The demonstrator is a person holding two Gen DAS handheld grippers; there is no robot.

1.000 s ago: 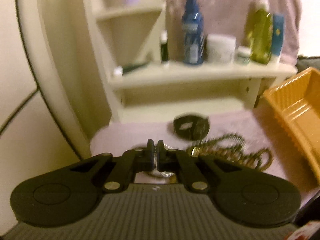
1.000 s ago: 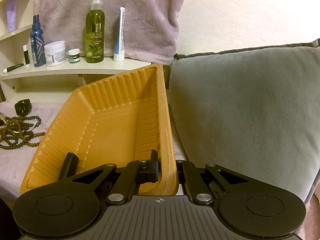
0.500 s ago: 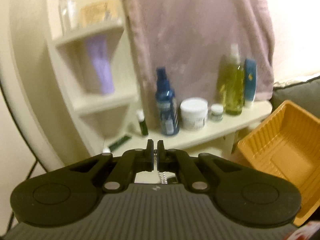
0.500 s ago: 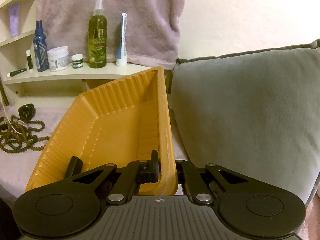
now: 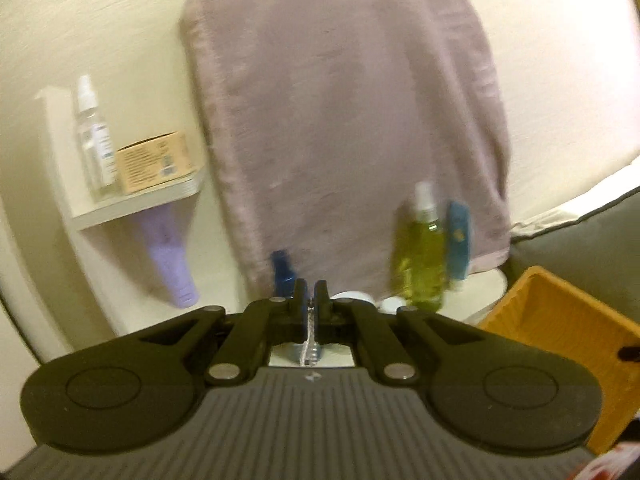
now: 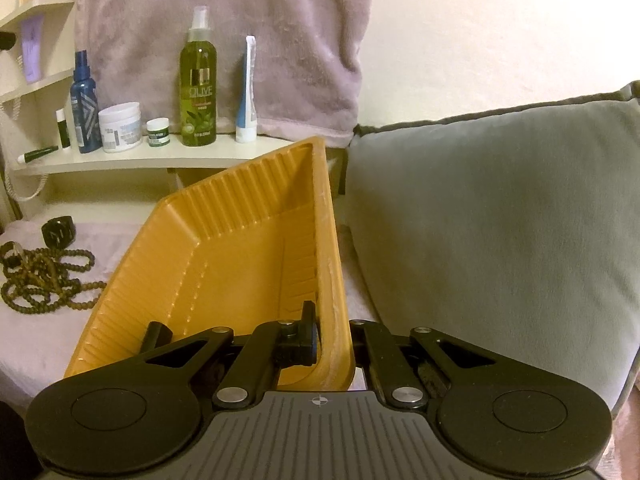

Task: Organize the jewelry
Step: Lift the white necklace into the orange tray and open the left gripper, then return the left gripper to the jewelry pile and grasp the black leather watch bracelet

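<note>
My right tool (image 6: pixel 329 334) clamps the ribbed orange plastic tray's (image 6: pixel 240 248) rim; left tool (image 5: pixel 310 314) pinches a thin silver chain (image 5: pixel 309 354); brown bead necklace (image 6: pixel 44 280) lies well left.

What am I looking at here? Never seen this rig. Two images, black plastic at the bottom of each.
No robot here: a person holds a two-finger gripper in each hand, and each carries a fisheye camera looking forward along its fingers. The black shape at the bottom of each picture is that gripper itself.

Left wrist picture: the left gripper is shut on a thin silvery chain that hangs below the fingers. It points at a mauve towel and shelf bottles; the picture is blurred.

Right wrist picture: the right gripper is clamped on the rim of an orange tray, holding it tilted, beside a grey cushion. On the pale cloth surface lie a dark bead necklace and a small black object, too small to identify. The shelf behind holds toiletries.
</note>
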